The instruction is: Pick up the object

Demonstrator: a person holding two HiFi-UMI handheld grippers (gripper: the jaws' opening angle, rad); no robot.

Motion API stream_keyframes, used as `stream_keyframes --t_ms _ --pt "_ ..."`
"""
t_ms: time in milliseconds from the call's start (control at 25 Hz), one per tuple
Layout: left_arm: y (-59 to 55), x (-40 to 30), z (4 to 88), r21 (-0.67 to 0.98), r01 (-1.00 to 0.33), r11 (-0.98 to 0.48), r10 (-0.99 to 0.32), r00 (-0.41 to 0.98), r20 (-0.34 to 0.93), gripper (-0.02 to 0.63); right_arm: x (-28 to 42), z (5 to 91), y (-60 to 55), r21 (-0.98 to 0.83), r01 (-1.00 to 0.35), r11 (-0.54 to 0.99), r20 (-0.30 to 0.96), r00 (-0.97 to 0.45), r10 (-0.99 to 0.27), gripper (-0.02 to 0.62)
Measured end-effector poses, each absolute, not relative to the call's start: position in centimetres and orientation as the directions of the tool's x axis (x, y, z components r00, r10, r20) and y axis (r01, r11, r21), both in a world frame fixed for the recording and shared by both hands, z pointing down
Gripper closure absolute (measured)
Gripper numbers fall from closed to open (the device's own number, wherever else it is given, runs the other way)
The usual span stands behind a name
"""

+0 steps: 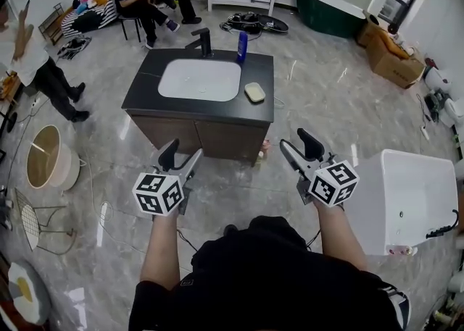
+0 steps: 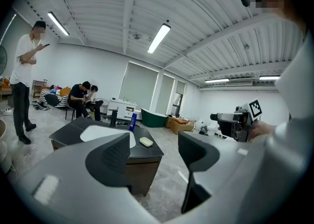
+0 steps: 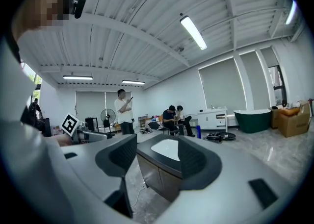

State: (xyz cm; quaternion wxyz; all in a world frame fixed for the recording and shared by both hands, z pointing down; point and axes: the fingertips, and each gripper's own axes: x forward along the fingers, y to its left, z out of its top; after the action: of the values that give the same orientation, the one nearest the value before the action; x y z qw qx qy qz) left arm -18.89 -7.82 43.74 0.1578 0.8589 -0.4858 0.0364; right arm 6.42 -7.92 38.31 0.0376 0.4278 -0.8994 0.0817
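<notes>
Both claws are held released and empty above the marble floor, short of the counter's [image 1: 145, 85] front edge. The left claw [image 1: 185, 153] is seen with its jaws apart, and only the counter's near corner and bare floor are framed between them. The right claw [image 1: 295, 141] is likewise spread, with the counter's front and the white basin [image 1: 199, 80] seen well beyond its jaws.

On the dark counter a soap bar [image 1: 254, 92] lies to the right of the basin, near the right edge. A blue bottle [image 1: 241, 47] stands upright at the back edge, just right of the black faucet [image 1: 203, 41]. Which of the two is meant by the task cannot be told.

Open floor is left between the claws and the counter front, and along both of its sides. A white tub [image 1: 406, 199] stands close to the right of the right claw. Thin cables are laid across the floor near the person's feet.

A small pinkish thing at the counter's foot is too small to be made out. The white tub is cut off at the right edge of the head view.
</notes>
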Motion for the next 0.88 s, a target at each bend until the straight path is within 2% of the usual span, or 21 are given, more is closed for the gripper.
stream_keyframes --t_ms 440,880 --pt "-13.1 -19.5 43.9 0.213 -0.86 -0.464 -0.825 0.507 0.249 0.293 4.8 40.1 -14.9 -0.154 -0.738 0.657 0.126 -0.674 -0.728 0.328" --pt "-26.1 -17.2 45.2 0.207 -0.866 -0.454 -0.806 0.499 0.318 0.295 6.4 42.8 -28.6 -0.203 -0.721 0.662 0.161 -0.692 -0.704 0.328"
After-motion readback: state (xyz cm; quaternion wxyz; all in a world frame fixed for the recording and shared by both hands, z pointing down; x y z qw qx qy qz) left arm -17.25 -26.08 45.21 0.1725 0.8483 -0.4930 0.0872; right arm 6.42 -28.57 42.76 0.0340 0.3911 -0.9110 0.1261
